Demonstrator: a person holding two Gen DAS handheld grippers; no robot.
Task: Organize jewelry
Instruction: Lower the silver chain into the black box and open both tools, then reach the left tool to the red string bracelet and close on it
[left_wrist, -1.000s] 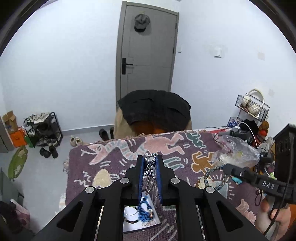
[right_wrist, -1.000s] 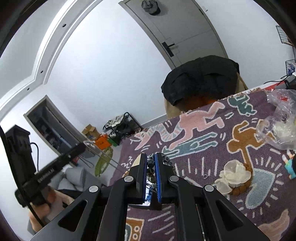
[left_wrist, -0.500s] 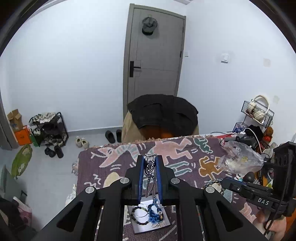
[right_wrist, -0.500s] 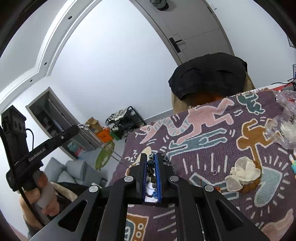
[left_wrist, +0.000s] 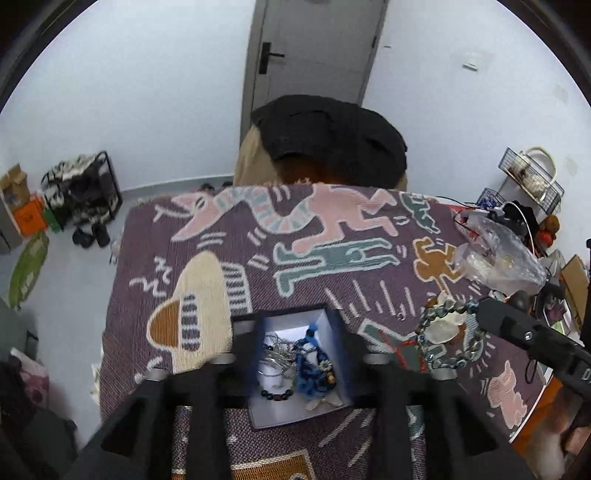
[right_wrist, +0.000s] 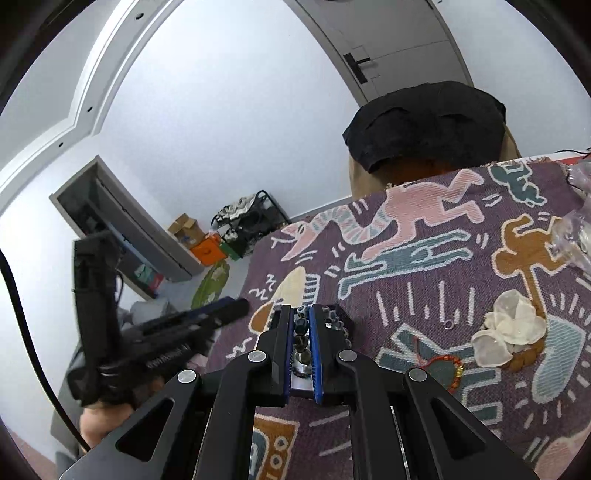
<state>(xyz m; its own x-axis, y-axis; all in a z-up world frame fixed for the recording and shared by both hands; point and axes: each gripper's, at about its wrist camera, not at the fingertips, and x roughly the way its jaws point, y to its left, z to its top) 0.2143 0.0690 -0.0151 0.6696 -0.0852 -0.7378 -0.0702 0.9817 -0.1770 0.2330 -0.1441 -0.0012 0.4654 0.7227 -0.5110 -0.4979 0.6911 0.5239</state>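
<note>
Right, on my left wrist view the left claw (left_wrist: 301, 354) sits low in the centre of the frame with its two fingers spread wide, nothing between them. Straight below that gap is the open jewelry box (left_wrist: 291, 321), dark blue outside and white inside, resting on the purple patterned table cloth (left_wrist: 236, 236). Inside the box I can see a silver chain (left_wrist: 275, 356), a blue beaded string (left_wrist: 314, 360) and a dark bead bracelet (left_wrist: 275, 394), all tangled close together. At the right edge of the frame my right claw (left_wrist: 480, 314) comes in from the lower right, with a grey-green bead bracelet (left_wrist: 448, 334) hanging from its tip as a loop above the cloth. A clear plastic bag (left_wrist: 498, 254) lies further up on the right, and a black cloth (left_wrist: 332, 133) is draped over a chair at top centre.

On the right wrist view, the right claw (right_wrist: 302, 332) is in the lower centre, fingers pressed in on that bead bracelet (right_wrist: 301, 326); the beads run down between the blue pads (right_wrist: 316, 350). The left claw (right_wrist: 236, 306) points in from the left, just beside the table edge. A pale flower-shaped piece (right_wrist: 509, 332) lies on the cloth at the right, near a small red bead ring (right_wrist: 445, 369).
</note>
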